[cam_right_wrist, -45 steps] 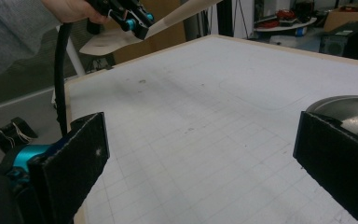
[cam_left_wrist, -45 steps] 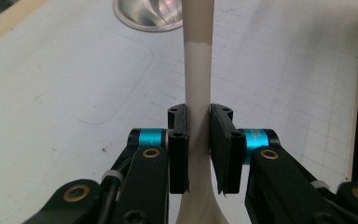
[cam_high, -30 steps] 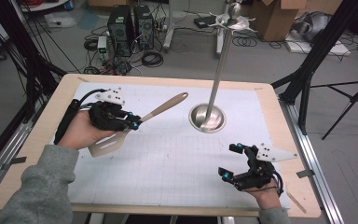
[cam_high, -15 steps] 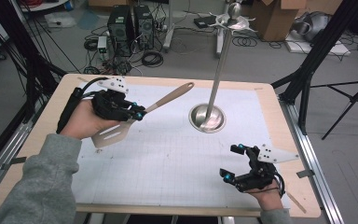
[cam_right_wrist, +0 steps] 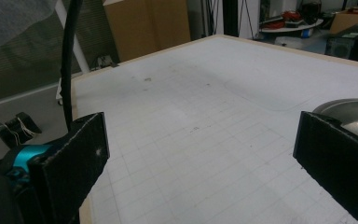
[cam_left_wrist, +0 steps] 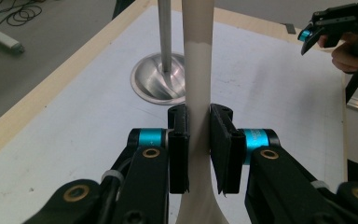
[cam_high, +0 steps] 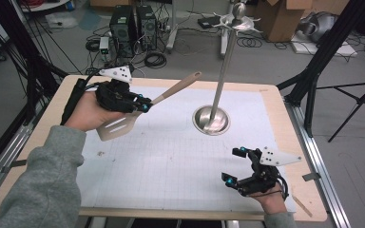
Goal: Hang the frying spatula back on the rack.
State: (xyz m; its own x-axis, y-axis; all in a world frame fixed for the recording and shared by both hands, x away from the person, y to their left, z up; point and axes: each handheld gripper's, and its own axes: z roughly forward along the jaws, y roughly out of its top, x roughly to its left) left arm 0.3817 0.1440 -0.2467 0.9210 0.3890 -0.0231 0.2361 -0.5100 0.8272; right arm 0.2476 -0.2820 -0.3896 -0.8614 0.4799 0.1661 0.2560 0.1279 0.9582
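Note:
A beige slotted spatula (cam_high: 119,126) hangs above the left part of the table, its tan handle slanting up toward the steel stand. My left gripper (cam_high: 142,104) is shut on its neck; in the left gripper view the pale handle (cam_left_wrist: 197,70) runs upright between the two pads (cam_left_wrist: 179,140). A steel utensil stand (cam_high: 212,119) with a round base and a tall pole topped by hooks (cam_high: 238,20) stands at the table's middle back. My right gripper (cam_high: 234,165) rests near the front right with its jaws wide apart and nothing between them (cam_right_wrist: 200,154).
A white gridded mat (cam_high: 171,156) covers the wooden table (cam_high: 38,142). The stand's base (cam_left_wrist: 161,84) lies just beyond the spatula in the left gripper view, with the right gripper (cam_left_wrist: 335,23) farther off. Computers, cables and boxes sit on the floor behind the table.
My left hand has risen and shifted a little toward the stand, carrying the spatula higher off the mat. The right gripper has kept still.

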